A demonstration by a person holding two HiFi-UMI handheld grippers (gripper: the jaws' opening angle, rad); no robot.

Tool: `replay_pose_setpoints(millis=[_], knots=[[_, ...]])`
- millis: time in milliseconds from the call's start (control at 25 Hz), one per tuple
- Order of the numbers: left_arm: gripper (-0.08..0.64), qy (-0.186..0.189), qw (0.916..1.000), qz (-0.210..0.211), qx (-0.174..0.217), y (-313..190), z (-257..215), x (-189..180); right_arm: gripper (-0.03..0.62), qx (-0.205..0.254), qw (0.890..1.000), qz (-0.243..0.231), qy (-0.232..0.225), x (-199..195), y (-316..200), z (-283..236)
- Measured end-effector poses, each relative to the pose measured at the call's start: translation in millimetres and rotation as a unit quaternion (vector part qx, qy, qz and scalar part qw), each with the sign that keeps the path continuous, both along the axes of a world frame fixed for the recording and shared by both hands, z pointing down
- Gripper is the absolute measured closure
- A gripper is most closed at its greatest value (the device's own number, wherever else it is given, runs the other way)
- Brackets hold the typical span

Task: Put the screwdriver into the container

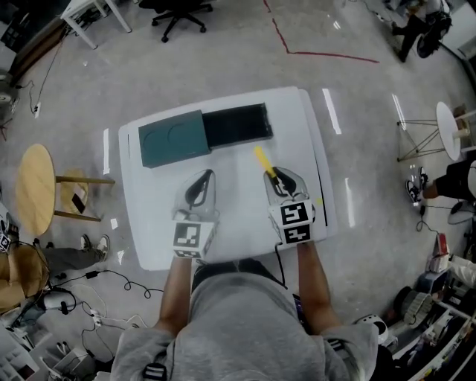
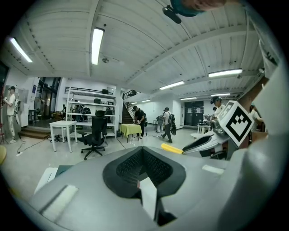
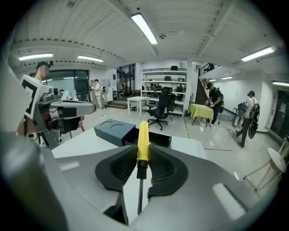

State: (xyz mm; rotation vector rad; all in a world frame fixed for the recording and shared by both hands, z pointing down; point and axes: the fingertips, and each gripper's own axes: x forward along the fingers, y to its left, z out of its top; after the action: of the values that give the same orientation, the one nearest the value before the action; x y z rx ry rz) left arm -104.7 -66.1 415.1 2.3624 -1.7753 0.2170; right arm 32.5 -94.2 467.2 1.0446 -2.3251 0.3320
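A screwdriver with a yellow handle [image 1: 263, 159] is clamped in my right gripper [image 1: 274, 174], above the white table [image 1: 297, 111]. In the right gripper view the handle [image 3: 143, 140] sticks out forward past the jaws and the dark shaft runs back toward the camera. It points at the open black container [image 1: 236, 124] at the table's far side. A teal lid [image 1: 172, 138] lies next to the container on its left. My left gripper [image 1: 201, 178] hovers left of the right one, shut with nothing in it [image 2: 142, 151].
A round wooden stool [image 1: 36, 189] stands left of the table and a small white round table [image 1: 448, 129] to the right. An office chair [image 1: 178, 12] is beyond the far edge. Cables and gear lie on the floor near the person.
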Motion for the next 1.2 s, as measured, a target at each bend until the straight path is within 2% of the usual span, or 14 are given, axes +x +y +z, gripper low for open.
replay_pose_setpoints(millis=[560, 1200], knots=[[0.549, 0.001, 0.9994, -0.034, 0.001, -34.1, 6.0, -50.8, 0.512, 0.013, 0.998, -0.058, 0.021, -64.2, -54.0, 5.5], [0.548, 0.012, 0.997, -0.062, -0.044, -74.0, 50.2, -84.2, 0.514, -0.043, 0.993, -0.105, 0.031, -115.2, -107.2, 58.3]])
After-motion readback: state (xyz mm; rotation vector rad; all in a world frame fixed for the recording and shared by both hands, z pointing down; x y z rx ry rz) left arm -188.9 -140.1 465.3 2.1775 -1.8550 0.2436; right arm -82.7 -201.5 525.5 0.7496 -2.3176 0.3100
